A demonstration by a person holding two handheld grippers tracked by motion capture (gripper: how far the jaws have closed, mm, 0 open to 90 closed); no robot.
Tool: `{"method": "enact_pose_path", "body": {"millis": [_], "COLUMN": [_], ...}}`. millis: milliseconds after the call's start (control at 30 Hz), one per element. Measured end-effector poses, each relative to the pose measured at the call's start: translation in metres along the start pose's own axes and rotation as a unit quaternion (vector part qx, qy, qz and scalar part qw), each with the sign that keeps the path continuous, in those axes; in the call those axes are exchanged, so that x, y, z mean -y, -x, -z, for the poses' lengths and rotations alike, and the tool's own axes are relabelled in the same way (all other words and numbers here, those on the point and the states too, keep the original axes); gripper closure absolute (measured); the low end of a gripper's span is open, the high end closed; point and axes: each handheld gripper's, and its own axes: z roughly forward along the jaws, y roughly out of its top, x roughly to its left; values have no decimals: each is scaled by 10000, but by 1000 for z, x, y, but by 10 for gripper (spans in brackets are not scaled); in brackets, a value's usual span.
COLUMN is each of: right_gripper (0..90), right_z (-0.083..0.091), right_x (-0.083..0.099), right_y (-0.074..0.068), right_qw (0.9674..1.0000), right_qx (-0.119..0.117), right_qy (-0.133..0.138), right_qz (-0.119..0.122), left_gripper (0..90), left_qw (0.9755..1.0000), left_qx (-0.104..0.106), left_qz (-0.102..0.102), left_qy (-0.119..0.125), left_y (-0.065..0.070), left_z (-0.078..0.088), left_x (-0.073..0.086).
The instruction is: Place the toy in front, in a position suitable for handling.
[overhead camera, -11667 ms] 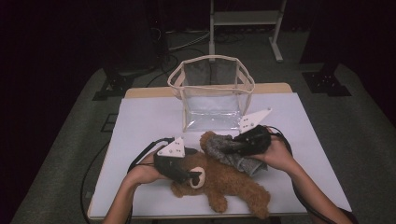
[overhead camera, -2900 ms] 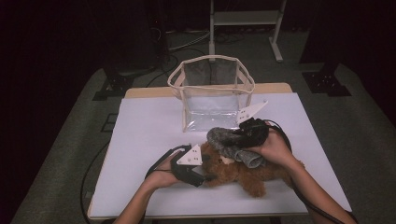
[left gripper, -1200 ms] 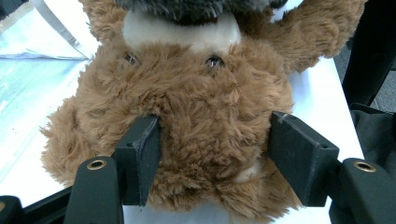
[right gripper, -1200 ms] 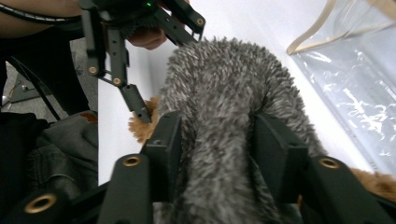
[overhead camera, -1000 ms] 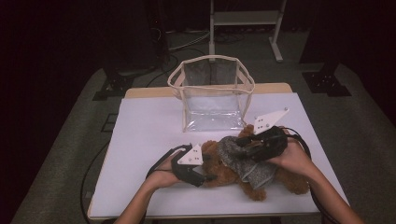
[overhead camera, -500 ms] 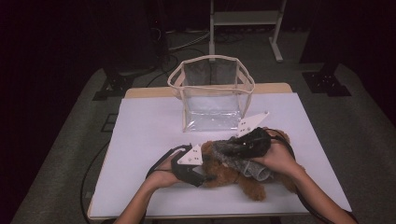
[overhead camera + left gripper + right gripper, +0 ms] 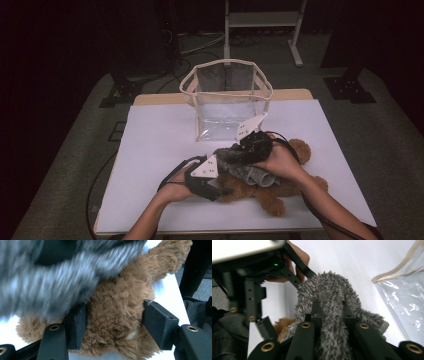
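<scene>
Dressing partly done: left gripper (image 7: 216, 186), half-open, clamps the brown teddy bear (image 7: 280, 187); right gripper (image 7: 235, 155), closed on the grey fuzzy garment (image 7: 245, 167), not yet fitted.

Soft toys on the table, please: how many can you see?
1: the brown teddy bear lies near the table's front edge, between the left gripper's jaws. The right gripper pinches a grey fuzzy cloth over it.
</scene>
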Motion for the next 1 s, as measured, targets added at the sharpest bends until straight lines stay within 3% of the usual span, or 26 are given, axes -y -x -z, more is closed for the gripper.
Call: {"method": "enact_pose_path", "body": {"millis": [100,300,467,633,833,1000], "right_gripper": [771,771,772,771,773,773], "right_z": [-7,3,-1,9,23,22], "right_x": [0,6,11,12,15,23], "right_y": [3,9,12,8,-5,-19], "right_qw": [9999,9998,9996,9995,9992,9992], "right_qx": [2,77,-47,-9,-112,-217], "right_qy": [-144,-46,-21,132,327,297], "right_qz": [-32,-201,-291,-282,-205,-126], "left_gripper": [373,374,371,369,368,344], "left_qw": [10000,10000,10000,9998,9987,9979], "left_qx": [-26,-19,-16,-193,-497,-619], "left_qz": [-9,-59,-41,-69,104,189], "left_qy": [-6,-7,2,6,43,88], "left_y": [0,0,0,-3,-7,-7], "left_z": [1,1,1,4,1,0], "left_x": [2,0,1,0,0,-1]}}
